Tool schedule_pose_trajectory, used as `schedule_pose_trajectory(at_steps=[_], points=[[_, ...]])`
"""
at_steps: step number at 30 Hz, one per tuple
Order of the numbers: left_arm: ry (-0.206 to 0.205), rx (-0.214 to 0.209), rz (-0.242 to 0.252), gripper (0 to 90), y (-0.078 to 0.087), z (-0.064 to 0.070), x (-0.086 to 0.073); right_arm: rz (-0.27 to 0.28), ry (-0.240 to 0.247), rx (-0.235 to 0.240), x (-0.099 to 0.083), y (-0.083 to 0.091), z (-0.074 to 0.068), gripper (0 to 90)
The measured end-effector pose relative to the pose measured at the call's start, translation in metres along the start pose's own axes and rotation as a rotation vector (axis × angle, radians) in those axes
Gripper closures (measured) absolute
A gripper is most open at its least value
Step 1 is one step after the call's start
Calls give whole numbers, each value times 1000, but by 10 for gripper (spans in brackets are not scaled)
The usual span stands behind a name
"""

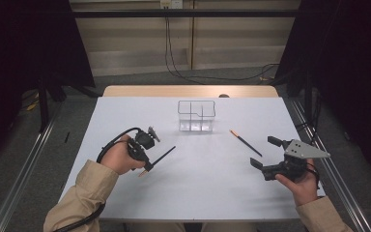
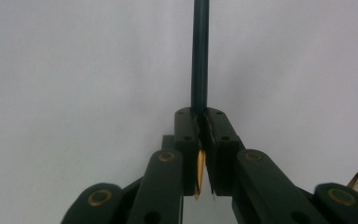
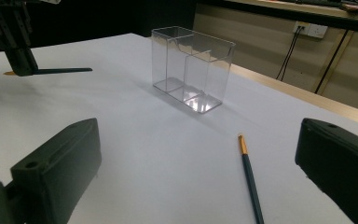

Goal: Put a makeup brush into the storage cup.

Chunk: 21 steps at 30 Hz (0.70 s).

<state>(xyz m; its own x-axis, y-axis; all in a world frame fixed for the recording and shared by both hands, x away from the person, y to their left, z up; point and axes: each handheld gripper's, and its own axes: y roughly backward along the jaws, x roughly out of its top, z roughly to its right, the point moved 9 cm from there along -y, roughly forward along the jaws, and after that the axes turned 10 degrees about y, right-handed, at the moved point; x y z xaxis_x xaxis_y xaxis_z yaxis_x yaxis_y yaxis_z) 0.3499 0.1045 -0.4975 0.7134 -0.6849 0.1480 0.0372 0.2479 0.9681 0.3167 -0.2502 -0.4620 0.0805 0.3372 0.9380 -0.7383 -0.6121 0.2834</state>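
Dark pencil [image 1: 163,155] clamped in left tool [image 1: 147,166], level above table; second pencil [image 1: 245,143] lying flat.

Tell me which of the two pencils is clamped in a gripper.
The pencil near the left gripper, shut on its gold end; the other pencil lies free on the table.

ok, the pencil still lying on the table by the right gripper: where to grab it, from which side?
Probably mid-shaft, from above. The loose pencil lies flat on the white table, clear of the clear organizer, so nothing blocks a top-down approach. Turn the open right gripper so its jaws straddle the thin shaft crosswise; a grip near the middle should keep it from tipping.
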Motion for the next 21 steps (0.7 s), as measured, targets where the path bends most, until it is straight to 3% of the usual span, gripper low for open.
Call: schedule_pose_trajectory(at_steps=[17,21], points=[[-95,-16,16,845,3,22,30,-3,-3,13,-1,-1,-1,0],[-101,-19,26,845,3,27,36,-3,-1,14,-1,-1,-1,0]])
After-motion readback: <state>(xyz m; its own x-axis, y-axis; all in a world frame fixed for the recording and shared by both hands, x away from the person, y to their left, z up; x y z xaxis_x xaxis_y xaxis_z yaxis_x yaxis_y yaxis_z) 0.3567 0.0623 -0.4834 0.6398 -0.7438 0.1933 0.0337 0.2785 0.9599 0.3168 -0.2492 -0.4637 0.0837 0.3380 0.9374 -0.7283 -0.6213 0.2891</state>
